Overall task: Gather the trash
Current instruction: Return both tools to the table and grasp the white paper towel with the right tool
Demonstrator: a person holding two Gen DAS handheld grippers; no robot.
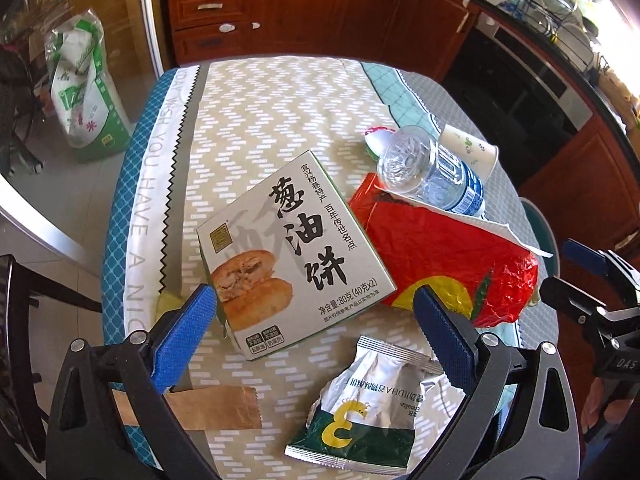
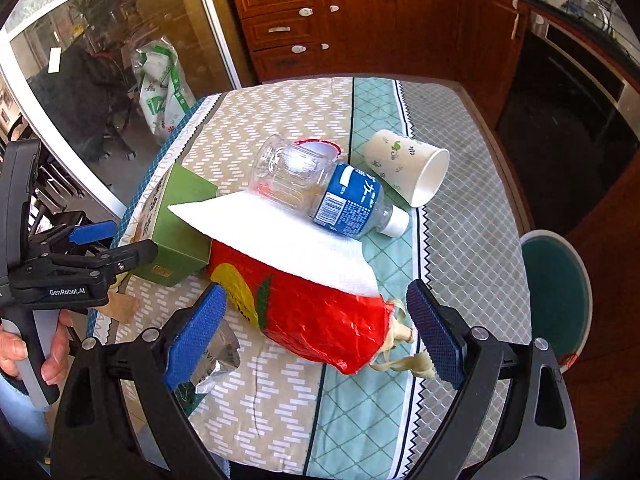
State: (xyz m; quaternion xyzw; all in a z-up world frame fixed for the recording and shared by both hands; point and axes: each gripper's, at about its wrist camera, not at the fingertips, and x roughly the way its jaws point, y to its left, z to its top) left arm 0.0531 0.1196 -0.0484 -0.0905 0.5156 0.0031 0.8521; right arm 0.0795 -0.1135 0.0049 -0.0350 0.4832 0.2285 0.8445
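Notably, only the left wrist view shows the printed top of the pastry box, the whole silver snack wrapper near the camera, and a strip of brown tape on the cloth. Only the right wrist view shows the box's green side, the white cap of the plastic bottle, the open mouth of the paper cup, pale peel scraps at the near end of the red bag, and a round teal bin at the table's right edge.

The left gripper hovers with its blue fingers spread wide, holding nothing, the box corner between them. The right gripper is likewise wide apart and empty, straddling the red bag's near end. A hand grasps the left gripper's handle.

The trash lies clustered on a small table under a patterned cloth: a white napkin rests on the red bag, the bottle lies on the napkin, and the cup lies on its side just right of the bottle. Beyond are wooden cabinets, a glass door to the left and a dark oven to the right.
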